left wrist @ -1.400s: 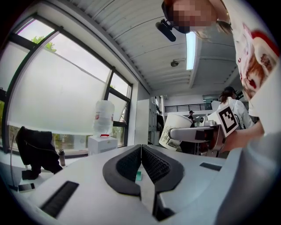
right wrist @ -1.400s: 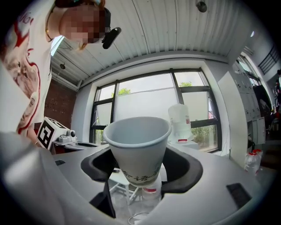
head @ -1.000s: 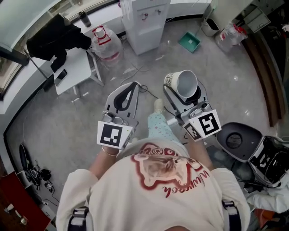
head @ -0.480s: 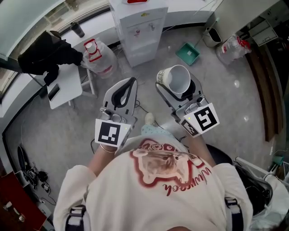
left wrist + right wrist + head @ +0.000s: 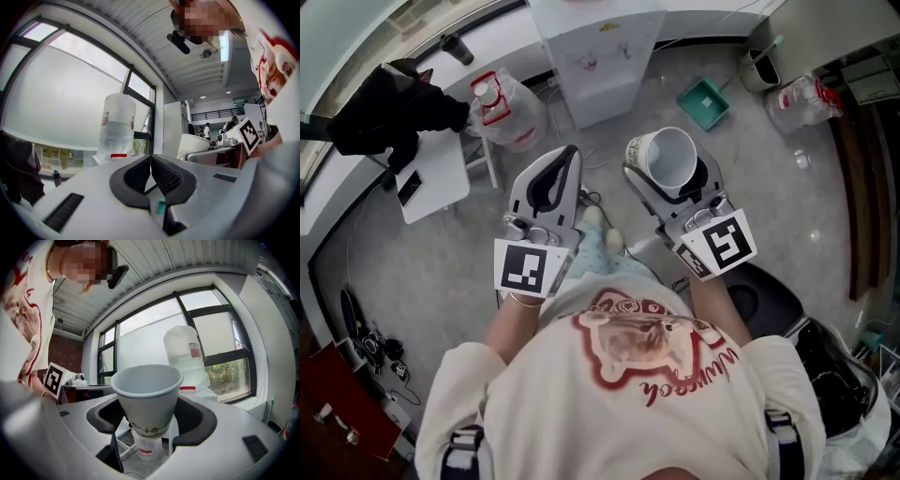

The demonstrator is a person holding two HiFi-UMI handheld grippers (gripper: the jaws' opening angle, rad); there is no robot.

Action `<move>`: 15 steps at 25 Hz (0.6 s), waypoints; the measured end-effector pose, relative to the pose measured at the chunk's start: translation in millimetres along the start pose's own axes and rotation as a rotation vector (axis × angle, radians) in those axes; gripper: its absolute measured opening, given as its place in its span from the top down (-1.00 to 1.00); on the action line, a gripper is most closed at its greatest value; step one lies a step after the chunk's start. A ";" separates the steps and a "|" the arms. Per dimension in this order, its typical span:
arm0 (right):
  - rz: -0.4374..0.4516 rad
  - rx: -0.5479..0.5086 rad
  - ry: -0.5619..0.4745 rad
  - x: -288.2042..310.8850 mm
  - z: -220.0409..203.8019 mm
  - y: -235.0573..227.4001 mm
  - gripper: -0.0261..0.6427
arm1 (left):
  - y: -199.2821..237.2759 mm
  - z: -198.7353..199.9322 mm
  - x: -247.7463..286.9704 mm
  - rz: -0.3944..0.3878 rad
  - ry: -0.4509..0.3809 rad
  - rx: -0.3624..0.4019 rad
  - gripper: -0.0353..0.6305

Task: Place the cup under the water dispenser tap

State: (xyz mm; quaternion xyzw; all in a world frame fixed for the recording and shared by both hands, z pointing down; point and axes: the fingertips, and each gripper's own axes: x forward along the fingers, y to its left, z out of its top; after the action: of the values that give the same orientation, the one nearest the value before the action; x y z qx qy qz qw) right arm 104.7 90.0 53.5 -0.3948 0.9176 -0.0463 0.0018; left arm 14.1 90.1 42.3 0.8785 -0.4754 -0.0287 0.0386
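Observation:
A white paper cup (image 5: pixel 668 159) with dark print on its side sits upright between the jaws of my right gripper (image 5: pixel 675 184), which is shut on it. In the right gripper view the cup (image 5: pixel 147 392) fills the middle, its mouth open and empty. The white water dispenser (image 5: pixel 600 56) stands ahead on the floor, still at a distance from the cup. Its inverted bottle (image 5: pixel 185 357) rises behind the cup. My left gripper (image 5: pixel 567 159) is held beside the right one, jaws shut on nothing, pads (image 5: pixel 161 174) touching.
A spare water bottle (image 5: pixel 508 111) stands on the floor left of the dispenser. A small white table (image 5: pixel 431 178) with a black bag (image 5: pixel 389 112) is further left. A green dustpan (image 5: pixel 705 101) lies to the dispenser's right. A black round object (image 5: pixel 769 300) sits behind on the right.
The person has stepped forward, so both grippers and the cup are nearer the dispenser. The right gripper's hold on the cup is unchanged, and the left gripper stays shut.

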 end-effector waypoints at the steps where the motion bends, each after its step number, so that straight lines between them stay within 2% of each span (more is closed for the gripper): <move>1: -0.003 -0.001 0.007 7.9 -2.4 -3.9 -0.01 | 7.8 -0.5 5.2 0.002 -0.004 -0.014 0.83; 6: -0.037 0.006 0.024 50.1 -15.1 -31.7 -0.01 | 42.6 -8.7 34.0 -0.017 0.007 -0.023 0.83; 15: -0.063 0.010 0.081 122.2 -78.0 -77.0 -0.01 | 96.5 -52.1 81.8 -0.020 0.054 -0.067 0.83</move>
State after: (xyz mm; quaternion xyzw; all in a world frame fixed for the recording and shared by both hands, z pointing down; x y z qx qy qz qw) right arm 73.3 -44.8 141.9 -0.4214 0.9037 -0.0670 -0.0349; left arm -17.1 -28.9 102.2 0.8819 -0.4640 -0.0212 0.0807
